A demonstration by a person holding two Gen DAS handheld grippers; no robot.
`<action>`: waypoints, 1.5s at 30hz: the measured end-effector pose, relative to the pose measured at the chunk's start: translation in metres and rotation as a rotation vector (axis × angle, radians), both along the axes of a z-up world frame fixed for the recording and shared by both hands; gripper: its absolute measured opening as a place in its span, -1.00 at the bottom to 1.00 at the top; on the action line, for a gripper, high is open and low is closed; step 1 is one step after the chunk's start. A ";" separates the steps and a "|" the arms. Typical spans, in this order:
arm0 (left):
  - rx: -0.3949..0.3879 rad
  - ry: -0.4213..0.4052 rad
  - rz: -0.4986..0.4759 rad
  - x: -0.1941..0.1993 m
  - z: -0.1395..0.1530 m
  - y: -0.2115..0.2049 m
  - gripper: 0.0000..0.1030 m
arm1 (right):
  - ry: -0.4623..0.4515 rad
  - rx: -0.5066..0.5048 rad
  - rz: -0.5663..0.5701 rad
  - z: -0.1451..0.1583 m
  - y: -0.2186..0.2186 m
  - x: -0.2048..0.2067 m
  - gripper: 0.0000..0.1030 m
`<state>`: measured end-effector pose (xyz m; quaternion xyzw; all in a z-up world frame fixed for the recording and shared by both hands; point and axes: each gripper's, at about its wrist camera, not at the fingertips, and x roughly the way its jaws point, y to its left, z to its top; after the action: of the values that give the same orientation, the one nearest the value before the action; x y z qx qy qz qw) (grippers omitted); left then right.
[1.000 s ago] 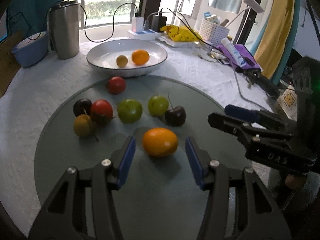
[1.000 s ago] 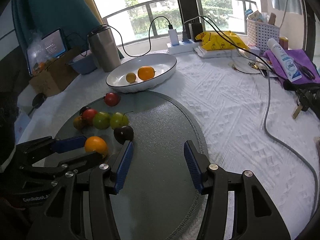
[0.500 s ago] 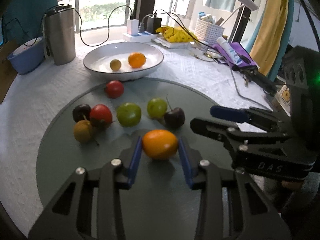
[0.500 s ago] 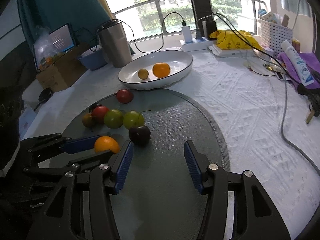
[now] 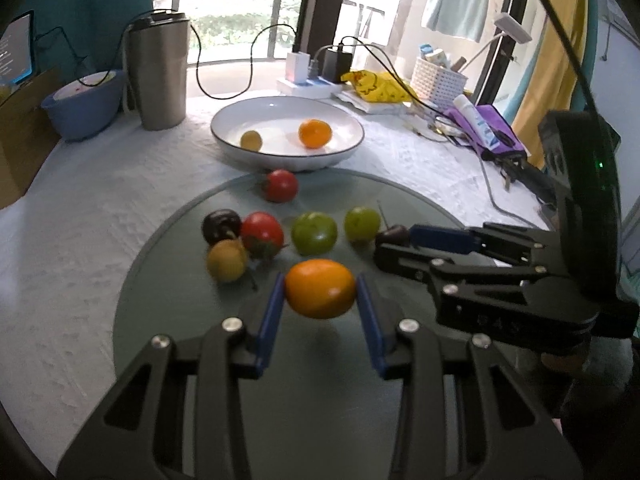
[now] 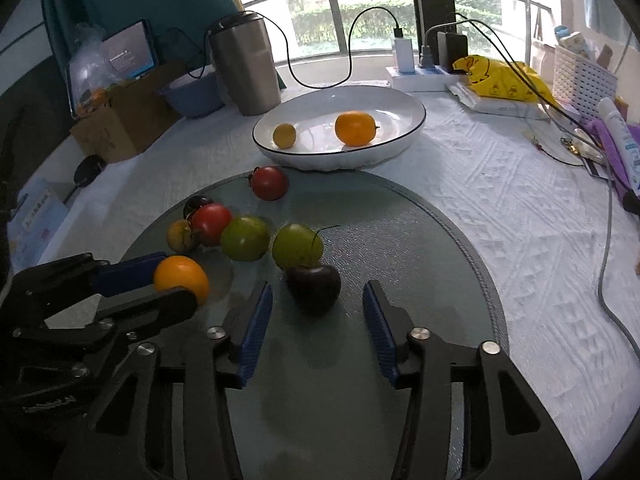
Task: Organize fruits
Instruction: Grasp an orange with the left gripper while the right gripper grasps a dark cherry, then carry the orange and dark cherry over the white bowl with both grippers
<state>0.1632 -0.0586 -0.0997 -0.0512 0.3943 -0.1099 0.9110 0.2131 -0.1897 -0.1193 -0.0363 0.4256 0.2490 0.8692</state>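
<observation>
White cloth covers the desk (image 6: 500, 208), with a round glass mat (image 6: 400, 240) on it. At far left a blue bowl (image 5: 80, 108) sits beside a steel jug (image 5: 158, 76). Farther along, the white plate (image 5: 348, 128) holds a small yellow fruit (image 5: 251, 140) and an orange (image 5: 315, 133).

On the mat, the left gripper (image 5: 320, 304) has its fingers closed on a second orange, the held orange (image 5: 320, 288). Loose fruit lies just beyond it. To the right, the right gripper (image 6: 316, 320) has its fingers open either side of a dark plum (image 6: 314, 286), not touching it. A white basket (image 6: 580, 76) stands at far right.
</observation>
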 end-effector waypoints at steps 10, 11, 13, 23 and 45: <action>0.006 -0.025 0.008 0.002 0.007 0.007 -0.25 | -0.006 -0.025 0.021 0.003 0.007 0.003 -0.41; 0.008 -0.027 0.007 0.003 0.008 0.007 -0.25 | -0.007 -0.024 0.021 0.004 0.007 0.004 -0.41; 0.012 -0.031 0.006 0.004 0.009 0.007 -0.25 | -0.015 -0.023 0.019 0.007 0.006 0.004 -0.41; 0.028 -0.064 -0.002 0.013 0.024 0.009 -0.25 | -0.056 -0.013 -0.002 0.028 -0.002 0.008 -0.41; 0.066 -0.127 -0.008 0.066 0.046 0.021 -0.25 | -0.104 0.004 0.011 0.050 0.010 0.056 -0.41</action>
<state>0.2291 -0.0376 -0.0537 -0.0124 0.3392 -0.1036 0.9349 0.2694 -0.1801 -0.0689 -0.0496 0.3789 0.2524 0.8889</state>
